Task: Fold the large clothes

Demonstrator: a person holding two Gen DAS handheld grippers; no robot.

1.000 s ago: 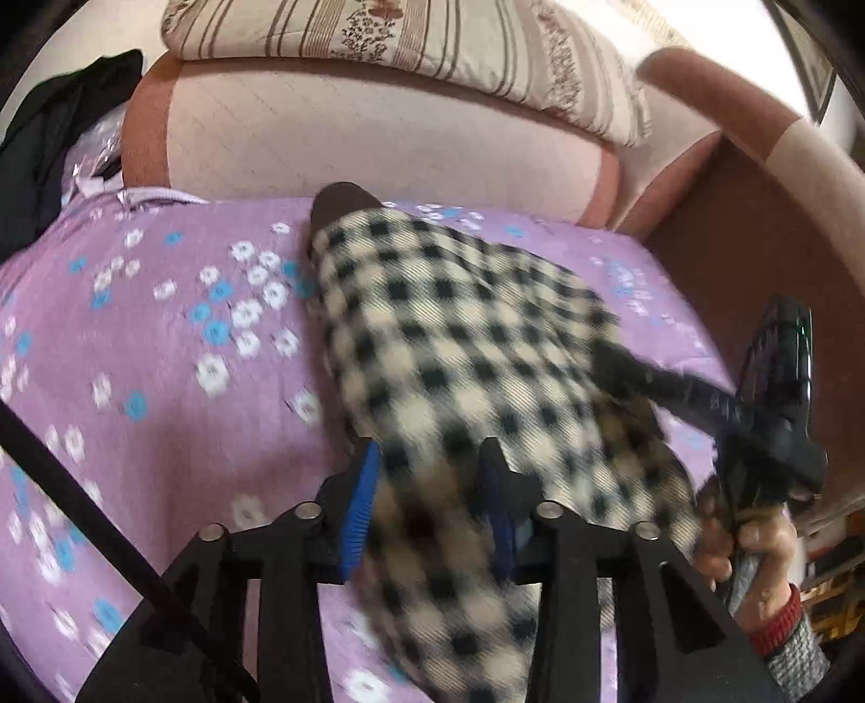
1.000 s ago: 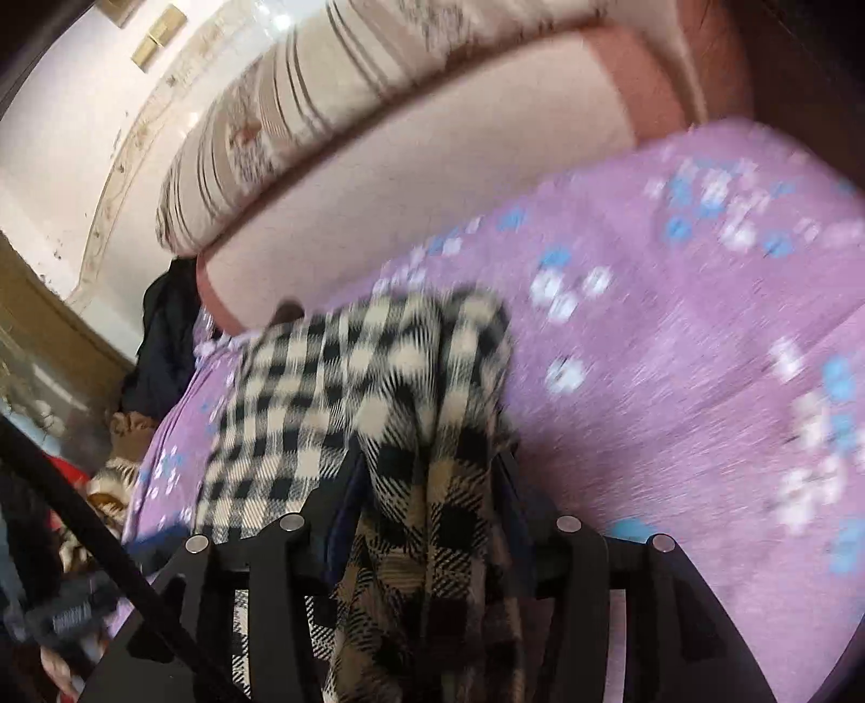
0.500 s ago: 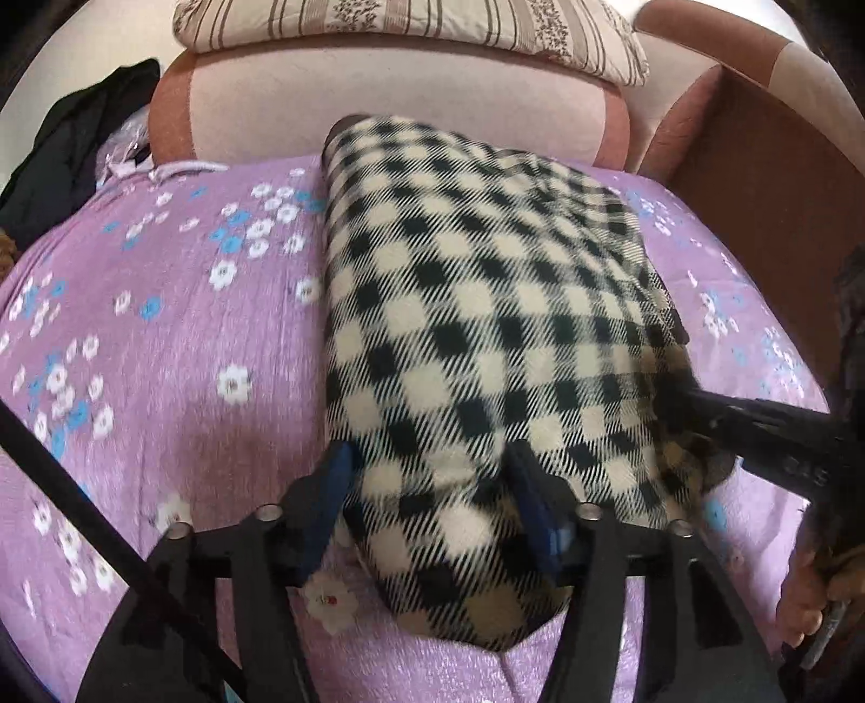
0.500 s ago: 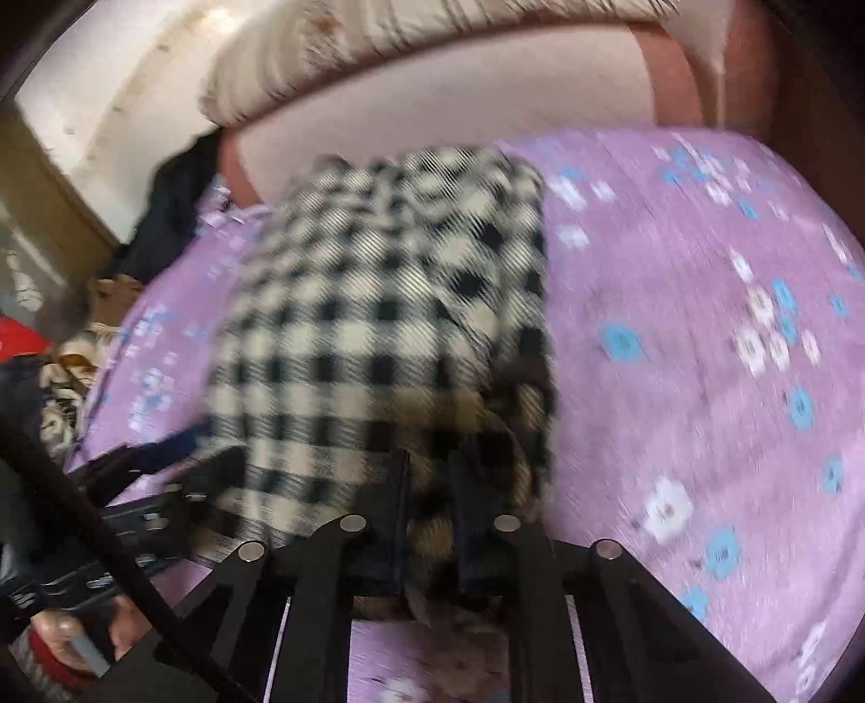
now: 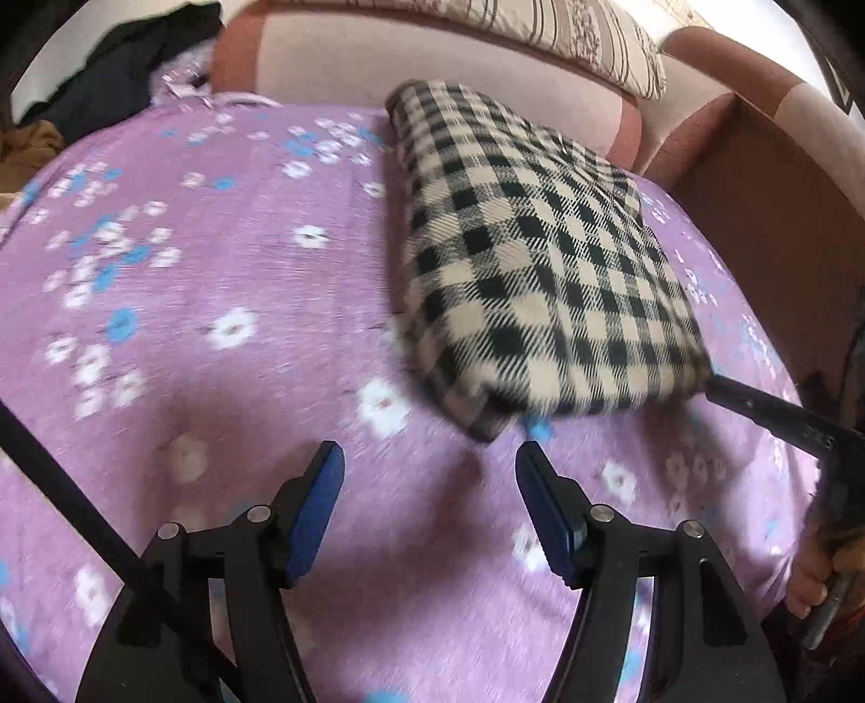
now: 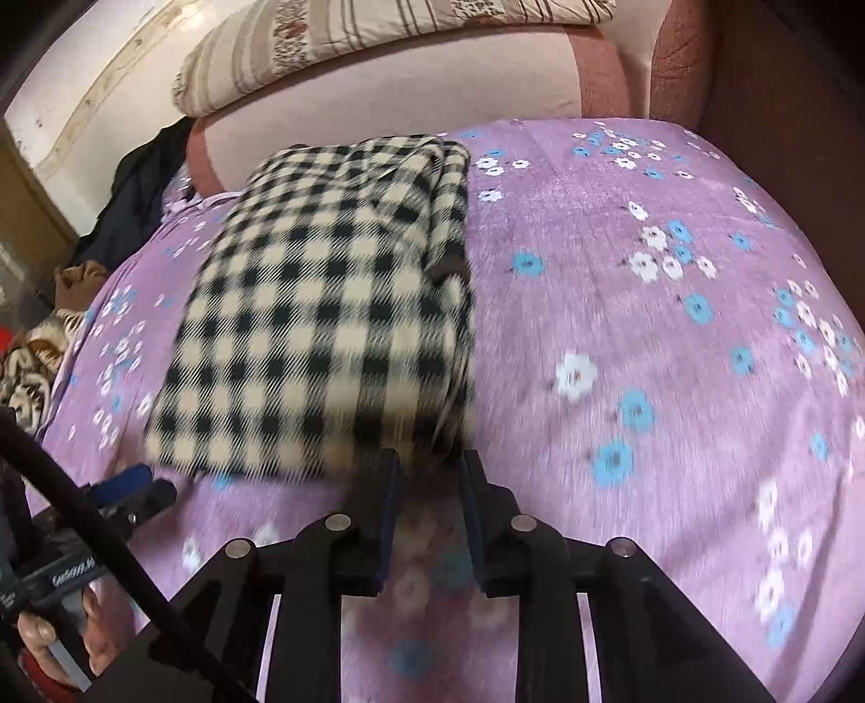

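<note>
Your checked garment (image 5: 540,259) lies folded on the purple floral sheet (image 5: 216,378); your left gripper (image 5: 430,476) is opening, empty, just short of its edge; your right gripper (image 6: 427,481) is opening narrowly, apparently clear of the hem; back both out level so the fold stays flat.

I'm working in a home, in what looks like a bedroom or living room: a purple flowered sheet (image 5: 227,303) covers a bed or sofa seat whose padded pink and brown backrest (image 5: 335,59) runs behind it. A striped pillow (image 6: 335,48) lies on top of that backrest, and dark clothes (image 5: 130,70) are heaped at the left end. A folded checked garment (image 6: 324,303) lies on the sheet.
</note>
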